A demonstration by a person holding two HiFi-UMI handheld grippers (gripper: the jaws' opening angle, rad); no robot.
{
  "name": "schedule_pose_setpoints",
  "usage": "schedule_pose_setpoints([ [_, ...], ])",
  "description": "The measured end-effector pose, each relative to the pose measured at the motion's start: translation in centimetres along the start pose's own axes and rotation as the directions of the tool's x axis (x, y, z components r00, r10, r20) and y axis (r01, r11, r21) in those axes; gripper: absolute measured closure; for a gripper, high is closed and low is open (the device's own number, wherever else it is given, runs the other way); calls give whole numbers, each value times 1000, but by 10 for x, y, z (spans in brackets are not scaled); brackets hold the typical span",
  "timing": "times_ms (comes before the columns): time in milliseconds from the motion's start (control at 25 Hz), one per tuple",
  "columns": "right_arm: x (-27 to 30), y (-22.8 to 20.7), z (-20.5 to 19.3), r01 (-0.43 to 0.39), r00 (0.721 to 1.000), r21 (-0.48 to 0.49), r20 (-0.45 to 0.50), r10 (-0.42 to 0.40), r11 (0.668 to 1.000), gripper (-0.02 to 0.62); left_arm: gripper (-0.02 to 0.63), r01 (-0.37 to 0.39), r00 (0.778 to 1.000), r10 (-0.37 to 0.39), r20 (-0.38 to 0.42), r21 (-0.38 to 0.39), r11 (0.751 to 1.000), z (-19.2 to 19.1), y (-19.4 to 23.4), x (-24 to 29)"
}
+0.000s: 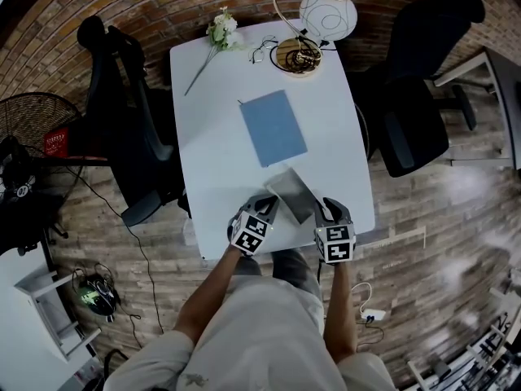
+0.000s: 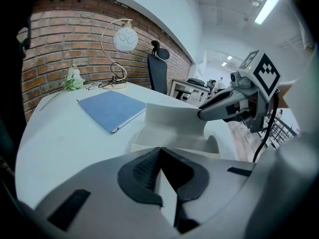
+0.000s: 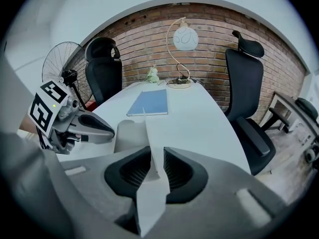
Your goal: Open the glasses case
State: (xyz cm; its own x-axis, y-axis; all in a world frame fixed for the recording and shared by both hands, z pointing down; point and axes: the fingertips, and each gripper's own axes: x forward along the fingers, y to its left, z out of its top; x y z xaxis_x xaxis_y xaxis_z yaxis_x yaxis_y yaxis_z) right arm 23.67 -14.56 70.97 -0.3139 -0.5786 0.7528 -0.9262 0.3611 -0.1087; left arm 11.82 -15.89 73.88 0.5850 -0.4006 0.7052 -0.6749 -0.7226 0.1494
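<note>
Step in hand: raising the lid. The glasses case (image 1: 291,192) sits at the near edge of the tabletop (image 1: 212,137), between both tools. The left tool (image 1: 267,205) is clamped on the case's base edge, apparently steadying it. The right tool (image 1: 326,209) is pinched on the thin lid (image 2: 172,117), which stands partly raised.

Next move, as judged: swing the lid fully back while holding the base down.

Interior only partly visible; contents undetermined. A pair of glasses (image 1: 262,53) lies well apart, beside the lamp (image 1: 326,15).
</note>
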Motion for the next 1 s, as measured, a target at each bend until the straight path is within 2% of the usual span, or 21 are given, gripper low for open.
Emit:
schedule_pose_setpoints([
  [320, 0, -5, -4, 47, 999, -36, 8, -47, 998, 509, 603, -3, 1000, 3, -3, 2, 1000, -2, 0, 0],
  [640, -8, 1, 4, 46, 999, -55, 22, -45, 997, 507, 603, -4, 1000, 4, 0, 2, 1000, 0, 0, 1],
  [840, -15, 5, 12, 53, 997, -63, 68, -49, 997, 508, 603, -3, 1000, 3, 1, 0, 1000, 2, -1, -1],
  [1000, -24, 10, 20, 66, 993, -72, 107, -58, 995, 508, 603, 1, 999, -1, 39, 12, 1000, 13, -5, -7],
])
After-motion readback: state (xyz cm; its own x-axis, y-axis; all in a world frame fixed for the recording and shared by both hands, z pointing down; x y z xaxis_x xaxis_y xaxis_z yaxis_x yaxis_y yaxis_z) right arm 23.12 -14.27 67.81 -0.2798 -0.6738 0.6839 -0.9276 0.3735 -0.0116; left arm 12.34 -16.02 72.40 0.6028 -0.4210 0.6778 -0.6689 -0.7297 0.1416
